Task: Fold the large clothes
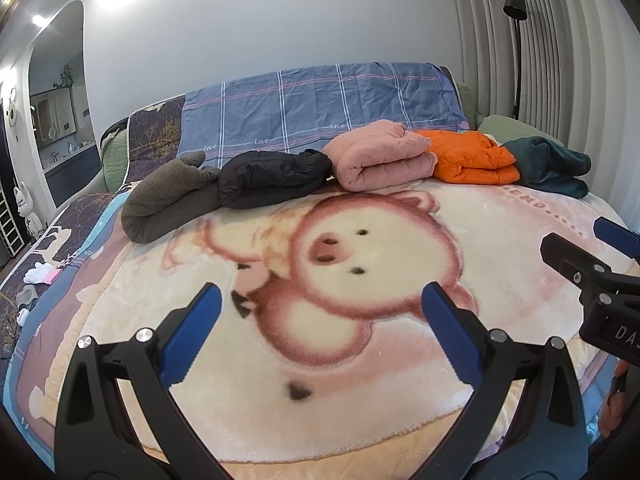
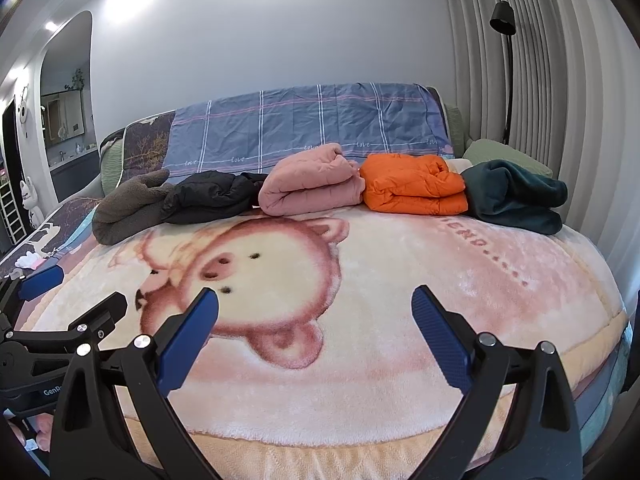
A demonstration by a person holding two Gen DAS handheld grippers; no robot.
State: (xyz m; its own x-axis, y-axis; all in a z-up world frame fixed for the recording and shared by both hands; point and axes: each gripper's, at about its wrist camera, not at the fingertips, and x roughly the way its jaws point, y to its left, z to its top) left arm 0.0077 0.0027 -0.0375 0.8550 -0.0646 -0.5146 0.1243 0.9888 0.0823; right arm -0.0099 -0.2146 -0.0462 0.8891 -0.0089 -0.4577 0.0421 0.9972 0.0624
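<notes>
Two hand-held claws are hovering side by side above a plush pig-print blanket (image 1: 400, 420) covering a bed. The left gripper (image 1: 320, 308) is standing wide open and gripping nothing; the right gripper (image 2: 314, 312) is likewise spread and empty. Well ahead of both claws, along the blanket's far edge, five bundled garments are lying in a row: a grey-brown fleece (image 1: 168, 204) to the far left, then a black puffer jacket (image 1: 276, 180), a pink quilted garment (image 1: 380, 156), an orange puffer jacket (image 1: 472, 156) and a dark teal fleece (image 1: 552, 168) to the far right. All appear already folded, so the work seems to be sitting between garments or near its finish. No unfolded piece is showing beneath the claws; any next move is calling for a fresh garment laid flat on the open blanket directly ahead.
</notes>
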